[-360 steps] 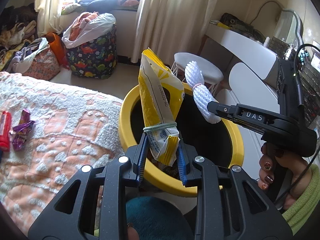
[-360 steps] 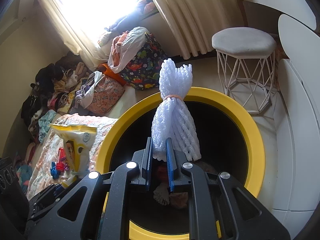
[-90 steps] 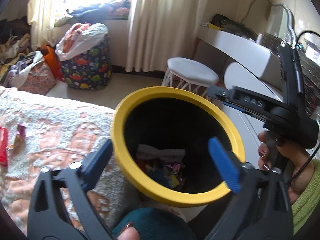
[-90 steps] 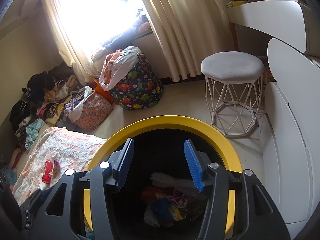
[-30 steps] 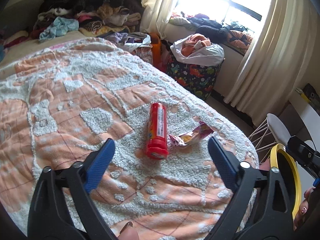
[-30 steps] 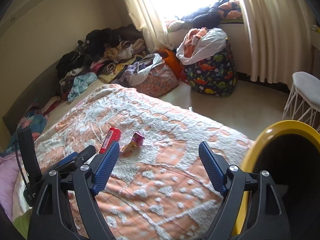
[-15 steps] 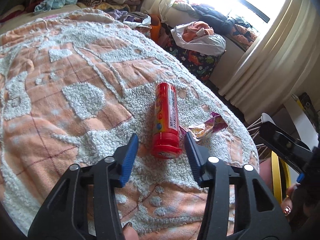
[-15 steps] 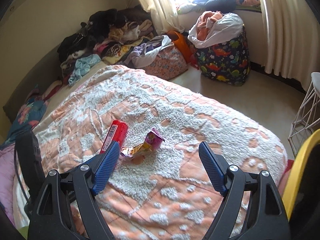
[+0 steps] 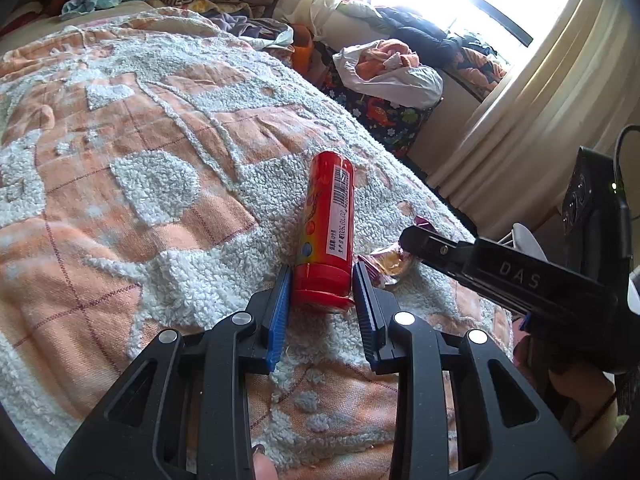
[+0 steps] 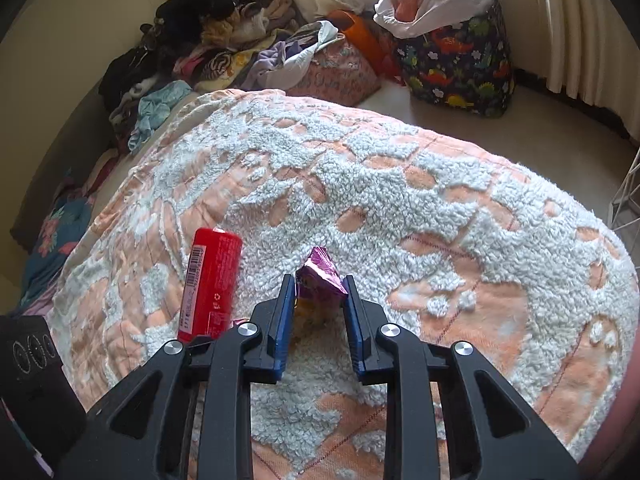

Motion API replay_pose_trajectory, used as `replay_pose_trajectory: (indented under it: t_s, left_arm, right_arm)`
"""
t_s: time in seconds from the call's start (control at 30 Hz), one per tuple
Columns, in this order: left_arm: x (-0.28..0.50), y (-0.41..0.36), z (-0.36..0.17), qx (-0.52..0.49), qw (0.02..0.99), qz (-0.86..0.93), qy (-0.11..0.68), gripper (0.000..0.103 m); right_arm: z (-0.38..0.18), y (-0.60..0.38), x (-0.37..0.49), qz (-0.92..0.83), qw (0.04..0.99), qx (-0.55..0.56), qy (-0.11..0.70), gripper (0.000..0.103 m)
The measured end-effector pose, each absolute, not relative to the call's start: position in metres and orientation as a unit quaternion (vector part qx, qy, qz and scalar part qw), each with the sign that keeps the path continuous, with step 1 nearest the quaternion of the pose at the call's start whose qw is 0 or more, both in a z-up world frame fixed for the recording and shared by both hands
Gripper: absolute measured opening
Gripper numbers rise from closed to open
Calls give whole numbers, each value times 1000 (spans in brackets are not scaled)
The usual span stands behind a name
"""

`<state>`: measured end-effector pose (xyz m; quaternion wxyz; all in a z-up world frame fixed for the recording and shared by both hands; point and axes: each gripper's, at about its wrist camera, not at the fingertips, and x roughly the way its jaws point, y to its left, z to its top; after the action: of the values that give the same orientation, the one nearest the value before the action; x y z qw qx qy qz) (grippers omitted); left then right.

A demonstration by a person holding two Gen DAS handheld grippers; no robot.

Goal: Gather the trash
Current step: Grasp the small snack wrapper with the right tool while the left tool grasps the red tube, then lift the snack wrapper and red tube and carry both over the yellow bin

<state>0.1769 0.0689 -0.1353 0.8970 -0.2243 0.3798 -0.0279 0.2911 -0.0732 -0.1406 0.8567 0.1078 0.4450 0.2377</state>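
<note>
While both sets of jaws are closing, the left gripper (image 9: 322, 280) has the capped end of the red tube (image 9: 328, 232) between its blue pads, which sit against its sides, and the right gripper (image 10: 318, 300) has the crinkled purple wrapper (image 10: 320, 276) pinched between its pads. Tube and wrapper lie just beside each other on the bed (image 10: 440, 208), near its rounded foot edge, with the tube's far end pointing up the bed. Open blanket spreads wide to the left and beyond the tube; to the right the other gripper's black body crowds close. Smooth hard plastic with a barcode label marks the cylinder, while the wrapper is thin glossy foil, and the blanket is tufted white fleece over flat orange patches. Past the bed edge stand a dinosaur-print bag (image 10: 460, 60) stuffed with cloth and piles of clothes (image 10: 208, 44). Half a second ago both pairs of jaws stood wider, the right fully apart and short of the wrapper.
</note>
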Motion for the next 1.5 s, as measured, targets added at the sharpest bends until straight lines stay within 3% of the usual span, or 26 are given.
replay_pose_trajectory:
  t_s: [0.6, 1.5]
  left_arm:
    - [162, 35, -104, -199, 910, -72, 356, 23]
    - [134, -54, -53, -135, 922, -165, 324, 23]
  right_arm:
    - [-100, -154, 209, 213, 898, 137, 361, 21]
    - [-82, -284, 158, 123, 914, 217, 320, 20]
